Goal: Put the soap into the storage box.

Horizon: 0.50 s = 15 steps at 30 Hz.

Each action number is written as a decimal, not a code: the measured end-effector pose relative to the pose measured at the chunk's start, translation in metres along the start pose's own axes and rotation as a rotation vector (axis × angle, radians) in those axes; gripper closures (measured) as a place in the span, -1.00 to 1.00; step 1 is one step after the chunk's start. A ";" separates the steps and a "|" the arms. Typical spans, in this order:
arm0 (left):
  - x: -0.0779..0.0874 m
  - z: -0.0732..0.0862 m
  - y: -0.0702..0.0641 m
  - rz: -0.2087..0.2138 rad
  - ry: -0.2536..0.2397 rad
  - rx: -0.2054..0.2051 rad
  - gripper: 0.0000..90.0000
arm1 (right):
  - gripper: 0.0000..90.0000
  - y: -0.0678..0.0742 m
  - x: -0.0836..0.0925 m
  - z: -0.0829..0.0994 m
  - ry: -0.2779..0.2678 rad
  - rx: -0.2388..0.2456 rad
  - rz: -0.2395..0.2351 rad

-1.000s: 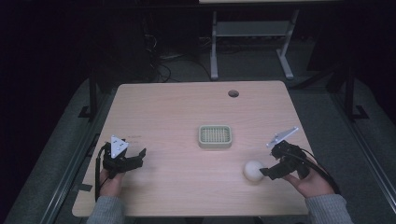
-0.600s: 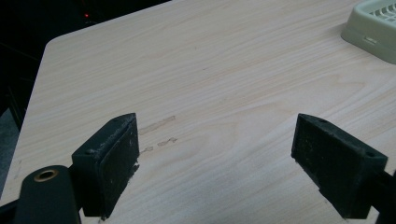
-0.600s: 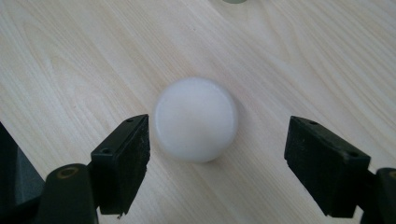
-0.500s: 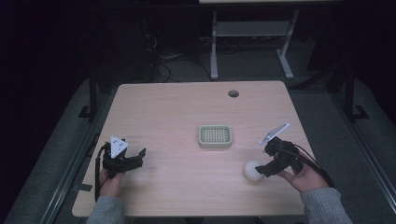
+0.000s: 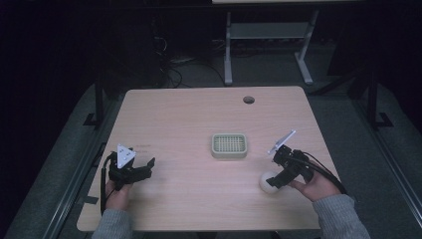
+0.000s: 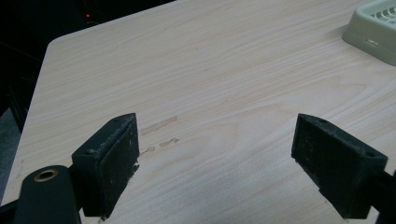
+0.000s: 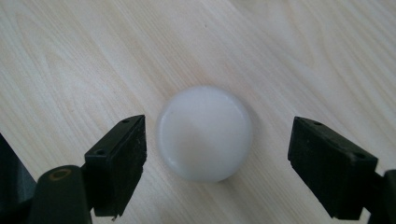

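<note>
On the table [image 5: 199,119], the slotted dish [image 5: 229,145] sits near the centre. The round soap [image 5: 269,182] lies at its four o'clock, near the front edge, between the spread jaws of the right gripper [image 5: 276,180]. The left gripper [image 5: 144,169] rests at the dish's eight o'clock, well apart. A hole [image 5: 248,99] lies at the dish's twelve o'clock, near the far edge.
</note>
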<state>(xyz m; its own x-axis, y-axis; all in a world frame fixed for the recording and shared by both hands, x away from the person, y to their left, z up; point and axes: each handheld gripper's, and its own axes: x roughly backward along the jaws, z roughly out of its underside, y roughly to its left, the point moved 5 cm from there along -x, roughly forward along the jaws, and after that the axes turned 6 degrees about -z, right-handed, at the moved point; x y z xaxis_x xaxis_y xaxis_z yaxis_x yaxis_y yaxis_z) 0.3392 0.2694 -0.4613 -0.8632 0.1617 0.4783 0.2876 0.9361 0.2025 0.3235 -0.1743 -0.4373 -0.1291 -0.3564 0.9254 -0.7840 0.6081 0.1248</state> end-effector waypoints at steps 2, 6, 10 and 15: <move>0.000 0.000 0.000 -0.001 0.000 0.000 -0.67 | -0.58 0.000 -0.003 0.000 0.008 0.002 -0.003; 0.000 0.000 0.000 0.000 0.001 0.001 -0.67 | -0.60 0.000 -0.008 0.000 0.026 0.000 -0.006; 0.000 0.000 0.000 0.001 0.003 0.000 -0.67 | -0.61 -0.001 -0.017 0.000 0.050 -0.006 -0.013; 0.000 0.000 0.000 0.001 0.003 0.001 -0.67 | -0.61 -0.001 -0.025 0.000 0.070 0.000 -0.016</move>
<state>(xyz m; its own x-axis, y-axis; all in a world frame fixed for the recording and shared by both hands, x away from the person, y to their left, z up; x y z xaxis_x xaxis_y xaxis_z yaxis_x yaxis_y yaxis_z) 0.3393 0.2693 -0.4618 -0.8616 0.1622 0.4809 0.2886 0.9360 0.2013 0.3279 -0.1662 -0.4608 -0.0732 -0.3156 0.9461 -0.7854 0.6029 0.1403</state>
